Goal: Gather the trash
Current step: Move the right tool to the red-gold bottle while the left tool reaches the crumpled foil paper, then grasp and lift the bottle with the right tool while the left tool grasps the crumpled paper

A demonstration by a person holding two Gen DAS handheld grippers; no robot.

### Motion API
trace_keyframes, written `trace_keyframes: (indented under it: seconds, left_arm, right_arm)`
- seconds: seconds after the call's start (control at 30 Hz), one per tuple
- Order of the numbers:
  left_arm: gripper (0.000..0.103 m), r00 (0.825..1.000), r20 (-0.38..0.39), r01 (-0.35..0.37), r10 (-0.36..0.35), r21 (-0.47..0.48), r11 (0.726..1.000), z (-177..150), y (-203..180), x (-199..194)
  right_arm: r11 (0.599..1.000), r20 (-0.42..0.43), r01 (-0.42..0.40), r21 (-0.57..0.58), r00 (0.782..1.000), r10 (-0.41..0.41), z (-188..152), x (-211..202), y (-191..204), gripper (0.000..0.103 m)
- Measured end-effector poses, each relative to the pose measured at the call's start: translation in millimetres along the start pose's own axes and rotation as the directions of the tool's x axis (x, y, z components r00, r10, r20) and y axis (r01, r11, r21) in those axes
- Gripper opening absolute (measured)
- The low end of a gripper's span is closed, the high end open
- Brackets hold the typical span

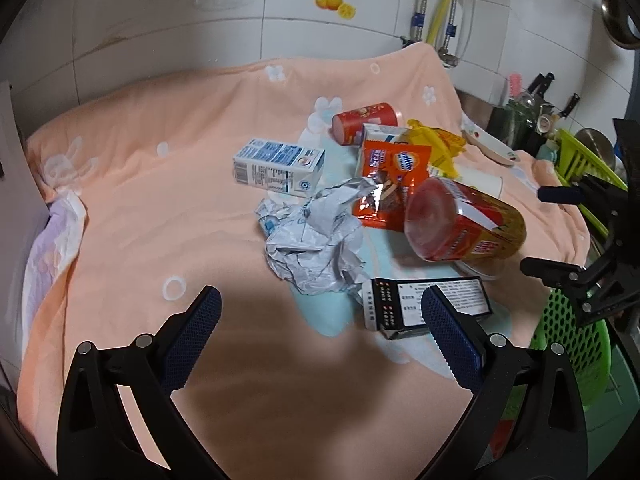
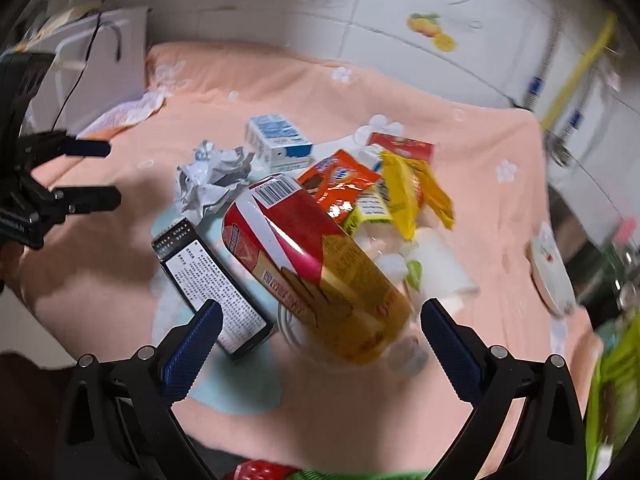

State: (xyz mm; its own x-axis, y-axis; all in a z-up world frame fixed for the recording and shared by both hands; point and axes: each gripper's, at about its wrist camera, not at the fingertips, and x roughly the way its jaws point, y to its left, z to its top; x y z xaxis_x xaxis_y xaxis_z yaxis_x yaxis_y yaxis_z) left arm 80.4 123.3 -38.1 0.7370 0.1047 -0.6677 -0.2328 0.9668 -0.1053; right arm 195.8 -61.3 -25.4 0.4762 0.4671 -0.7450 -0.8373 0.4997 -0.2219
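Only the right wrist view shows the barcode on the red-and-gold canister [image 2: 316, 264] — both the left gripper [image 1: 320, 336] and right gripper [image 2: 320, 344] gape wide, empty; the left view alone shows the green basket [image 1: 568, 344] past the blanket's [image 1: 160, 208] right edge.

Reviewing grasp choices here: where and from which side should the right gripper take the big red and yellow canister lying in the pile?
Probably across the middle of the red and yellow canister, fingers on its two long sides, coming from its near end. It lies tipped on its side, pointing toward the open right gripper, and looks narrower than the gap between the fingers.

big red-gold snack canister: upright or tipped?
Tipped. The snack canister lies on its side across the trash pile, round end facing the left wrist camera, barcode showing in the right view.
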Motion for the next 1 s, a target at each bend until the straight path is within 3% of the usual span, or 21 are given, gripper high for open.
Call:
trace_keyframes:
  seconds: [0.23,0.5,0.67,0.7,0.73,1.0]
  left_arm:
    - [0.098,0.999,-0.032,-0.001,0.000,-0.025,1.000,4.4,14.2,17.9]
    - [0.098,0.997,-0.073,0.029,-0.034,-0.067,0.997,12.9,28.5,38.2]
    - [0.098,0.992,-0.105,0.059,-0.068,-0.088,0.994,22.0,29.1,56.8]
    - [0.098,0.991,-0.113,0.060,-0.069,-0.084,0.995,24.5,27.6,61.4]
    - [0.098,0.990,-0.120,0.058,-0.067,-0.076,0.995,27.1,25.6,66.0]
    - [0.098,0.983,-0.174,0.056,-0.066,-0.061,0.997,43.5,16.1,102.6]
  right_arm:
    - [0.984,-0.063,-0.073,-0.163,0.996,0.063,20.7,40.6,-0.9,0.096]
    - [0.951,-0.122,-0.151,-0.271,0.985,0.122,32.4,75.2,1.3,0.096]
    - [0.947,-0.140,-0.175,-0.268,0.980,0.141,36.6,89.2,0.7,0.094]
    - [0.950,-0.143,-0.177,-0.258,0.979,0.144,36.7,90.6,-0.2,0.091]
    - [0.951,-0.145,-0.184,-0.248,0.978,0.151,36.4,91.4,-1.3,0.079]
    - [0.974,-0.096,-0.134,-0.180,0.988,0.118,31.7,74.0,-10.2,0.077]
